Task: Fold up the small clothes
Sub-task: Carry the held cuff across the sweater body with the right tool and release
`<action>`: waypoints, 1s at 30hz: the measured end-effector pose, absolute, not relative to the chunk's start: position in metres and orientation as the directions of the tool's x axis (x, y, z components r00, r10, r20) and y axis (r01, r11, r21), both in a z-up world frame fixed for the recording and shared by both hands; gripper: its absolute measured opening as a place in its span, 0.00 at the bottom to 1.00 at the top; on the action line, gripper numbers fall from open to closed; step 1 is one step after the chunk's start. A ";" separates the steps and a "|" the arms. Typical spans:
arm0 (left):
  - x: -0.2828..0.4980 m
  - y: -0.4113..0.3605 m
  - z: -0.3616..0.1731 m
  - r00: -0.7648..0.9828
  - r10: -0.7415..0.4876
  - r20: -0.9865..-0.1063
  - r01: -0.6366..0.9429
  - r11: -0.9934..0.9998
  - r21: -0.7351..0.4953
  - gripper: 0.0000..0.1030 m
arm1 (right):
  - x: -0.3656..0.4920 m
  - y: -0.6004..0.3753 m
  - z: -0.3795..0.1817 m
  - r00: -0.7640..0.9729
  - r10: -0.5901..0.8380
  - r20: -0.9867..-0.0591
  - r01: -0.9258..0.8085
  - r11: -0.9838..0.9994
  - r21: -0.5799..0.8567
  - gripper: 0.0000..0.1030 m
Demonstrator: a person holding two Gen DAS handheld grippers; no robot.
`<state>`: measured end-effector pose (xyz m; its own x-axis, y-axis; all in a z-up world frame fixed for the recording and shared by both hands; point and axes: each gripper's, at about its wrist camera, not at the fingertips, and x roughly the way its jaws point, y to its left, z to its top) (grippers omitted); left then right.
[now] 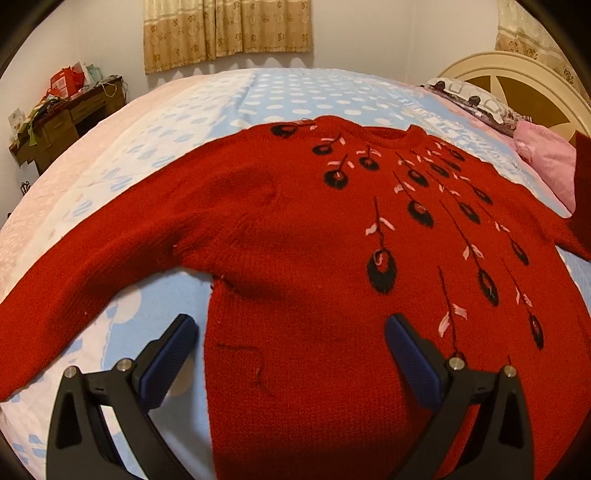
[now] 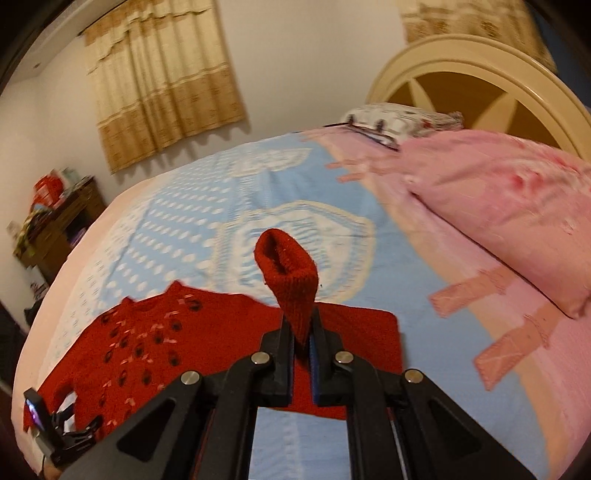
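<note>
A red knitted sweater (image 1: 303,236) with black and pink flower embroidery lies flat on the bed, neck toward the far side. Its left sleeve (image 1: 85,273) stretches out to the left. My left gripper (image 1: 291,328) hovers open above the sweater's lower left edge, nothing between its blue pads. In the right wrist view my right gripper (image 2: 303,332) is shut on the cuff of the right sleeve (image 2: 291,277), which stands lifted above the bed. The sweater's body (image 2: 147,343) lies below and to the left. The left gripper (image 2: 55,432) shows at the lower left there.
The bed has a blue and white dotted cover (image 1: 295,96). A pink pillow (image 2: 509,206) and a patterned pillow (image 2: 399,118) lie by the cream headboard (image 2: 480,77). A cluttered wooden desk (image 1: 62,122) stands at the far left under the curtains (image 1: 225,33).
</note>
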<state>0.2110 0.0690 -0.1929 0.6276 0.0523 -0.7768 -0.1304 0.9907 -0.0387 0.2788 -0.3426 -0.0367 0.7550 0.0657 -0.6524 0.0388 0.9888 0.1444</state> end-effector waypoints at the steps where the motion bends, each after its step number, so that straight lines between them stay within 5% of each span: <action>1: 0.211 0.069 -0.193 0.628 0.051 -0.776 -0.130 0.991 -0.040 1.00 | 0.279 -0.336 -0.037 0.754 0.074 -0.653 0.026 0.989 0.143 0.05; 22: 0.200 0.077 -0.144 0.641 -0.017 -0.767 -0.067 0.995 -0.078 1.00 | 0.279 -0.137 -0.153 0.584 0.313 -0.748 -0.310 0.939 0.151 0.07; 23: 0.202 0.075 -0.142 0.642 -0.020 -0.766 -0.058 0.996 -0.075 1.00 | 0.278 -0.135 -0.159 0.560 0.320 -0.764 -0.317 0.935 0.160 0.16; 24: 0.205 0.071 -0.140 0.642 -0.024 -0.766 -0.047 0.996 -0.072 1.00 | 0.276 -0.136 -0.163 0.540 0.327 -0.776 -0.323 0.931 0.168 0.42; 26: 0.210 0.061 -0.137 0.639 -0.037 -0.768 -0.024 0.997 -0.068 1.00 | 0.267 -0.146 -0.164 0.527 0.354 -0.772 -0.330 0.923 0.198 0.69; 30: 0.220 0.037 -0.134 0.637 -0.076 -0.767 0.038 0.997 -0.067 1.00 | 0.245 -0.181 -0.152 0.565 0.328 -0.757 -0.296 0.937 0.185 0.69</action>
